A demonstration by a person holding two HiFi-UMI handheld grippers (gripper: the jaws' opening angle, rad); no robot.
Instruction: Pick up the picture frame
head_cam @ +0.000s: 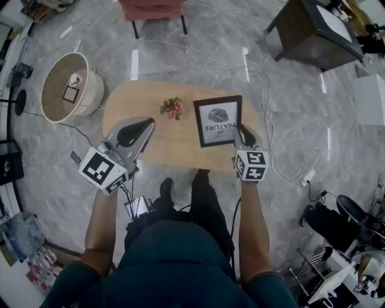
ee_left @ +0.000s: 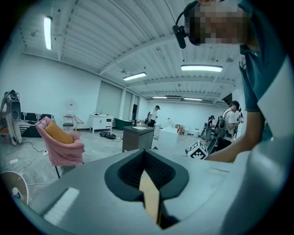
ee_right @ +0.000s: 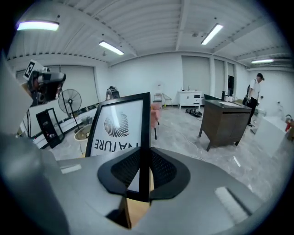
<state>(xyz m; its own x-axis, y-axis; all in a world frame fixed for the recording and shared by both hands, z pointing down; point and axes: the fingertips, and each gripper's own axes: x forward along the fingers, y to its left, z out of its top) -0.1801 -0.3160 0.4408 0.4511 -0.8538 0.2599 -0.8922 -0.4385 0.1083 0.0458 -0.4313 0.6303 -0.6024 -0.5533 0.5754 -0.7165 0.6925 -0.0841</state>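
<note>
The picture frame [head_cam: 218,120] has a black border and a white print of a leaf with the word NATURE. It is over the right half of the round wooden table [head_cam: 168,147]. My right gripper [head_cam: 243,133] is shut on the frame's right edge near the lower corner. In the right gripper view the black frame edge [ee_right: 144,137] runs straight between the jaws of the right gripper [ee_right: 143,172]. My left gripper [head_cam: 135,129] hovers over the table's left part, shut and holding nothing; in its own view the left gripper [ee_left: 146,176] shows only a sliver of tabletop behind the jaws.
A small bunch of pink flowers [head_cam: 172,107] lies on the table left of the frame. On the floor stand a fan [head_cam: 69,87] at left, a pink chair [head_cam: 151,9] behind the table, a dark cabinet [head_cam: 313,30] at back right, and a power strip [head_cam: 307,176] with cables.
</note>
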